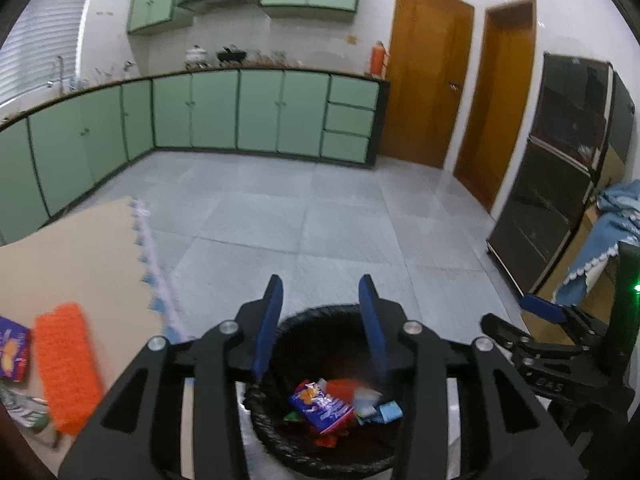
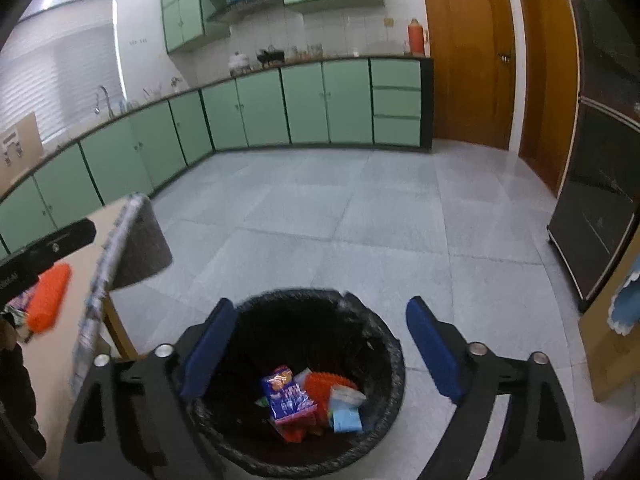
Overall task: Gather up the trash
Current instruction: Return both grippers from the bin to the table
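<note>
No lettering is legible: the print on the purple snack packet (image 2: 286, 398) is blurred.

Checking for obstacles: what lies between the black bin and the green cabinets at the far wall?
Only bare grey floor tiles lie between the bin and the cabinets, seen in both wrist views.

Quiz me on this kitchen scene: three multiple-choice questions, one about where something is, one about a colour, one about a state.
1. Where is the purple snack wrapper?
A. in the black bin
B. on the floor
C. on the counter

2. The lower cabinet doors are:
A. white
B. pale green
C. brown

3. The right hand-held gripper is:
A. shut on a wrapper
B. open, empty
C. shut, empty

Answers: 1 A, it lies among other trash inside the bin. 2 B, every door is pale green. 3 B, the blue fingers stand wide apart above the bin.
</note>
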`<state>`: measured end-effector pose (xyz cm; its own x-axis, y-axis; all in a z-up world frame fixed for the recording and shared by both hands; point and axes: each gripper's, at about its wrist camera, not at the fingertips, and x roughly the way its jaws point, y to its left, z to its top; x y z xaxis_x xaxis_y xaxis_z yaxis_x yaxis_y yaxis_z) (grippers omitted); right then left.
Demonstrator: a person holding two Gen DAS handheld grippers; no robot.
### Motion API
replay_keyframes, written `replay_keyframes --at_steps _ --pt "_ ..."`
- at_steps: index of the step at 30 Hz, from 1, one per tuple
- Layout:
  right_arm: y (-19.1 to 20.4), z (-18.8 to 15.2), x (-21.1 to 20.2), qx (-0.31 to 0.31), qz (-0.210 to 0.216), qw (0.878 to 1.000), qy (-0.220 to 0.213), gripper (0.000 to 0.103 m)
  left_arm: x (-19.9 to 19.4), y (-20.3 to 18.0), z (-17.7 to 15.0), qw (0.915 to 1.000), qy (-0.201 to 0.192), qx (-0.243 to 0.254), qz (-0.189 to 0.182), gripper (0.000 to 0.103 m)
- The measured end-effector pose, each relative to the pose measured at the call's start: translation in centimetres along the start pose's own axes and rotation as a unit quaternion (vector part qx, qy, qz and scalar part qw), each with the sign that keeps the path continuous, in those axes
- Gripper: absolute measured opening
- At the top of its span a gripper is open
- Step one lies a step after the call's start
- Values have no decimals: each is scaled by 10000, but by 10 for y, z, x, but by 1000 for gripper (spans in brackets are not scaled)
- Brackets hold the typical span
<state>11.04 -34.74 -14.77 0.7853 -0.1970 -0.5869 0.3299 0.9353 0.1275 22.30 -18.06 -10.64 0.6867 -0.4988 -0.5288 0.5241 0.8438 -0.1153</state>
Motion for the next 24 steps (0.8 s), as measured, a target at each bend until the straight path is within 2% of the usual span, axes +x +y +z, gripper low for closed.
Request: replay_keyframes --at_steps 5,9,12,17,24 --pt "43 10 -22 -110 342 9989 -311 89 -43 38 -1 9983 -265 -183 493 43" --pt "94 12 -32 -222 780 9956 -464 90 -79 75 -9 9923 -438 -145 1150 46" --pt "136 9 -33 -467 1033 9921 -532 90 -106 106 -18 9848 -498 -177 1657 47" --pt "206 -1 -29 -846 1462 9846 -457 90 -149 168 -39 9683 -471 -526 2396 47" --pt "275 -16 -17 -1265 1749 9761 -247 90 -194 237 -61 9443 -290 -938 3141 52"
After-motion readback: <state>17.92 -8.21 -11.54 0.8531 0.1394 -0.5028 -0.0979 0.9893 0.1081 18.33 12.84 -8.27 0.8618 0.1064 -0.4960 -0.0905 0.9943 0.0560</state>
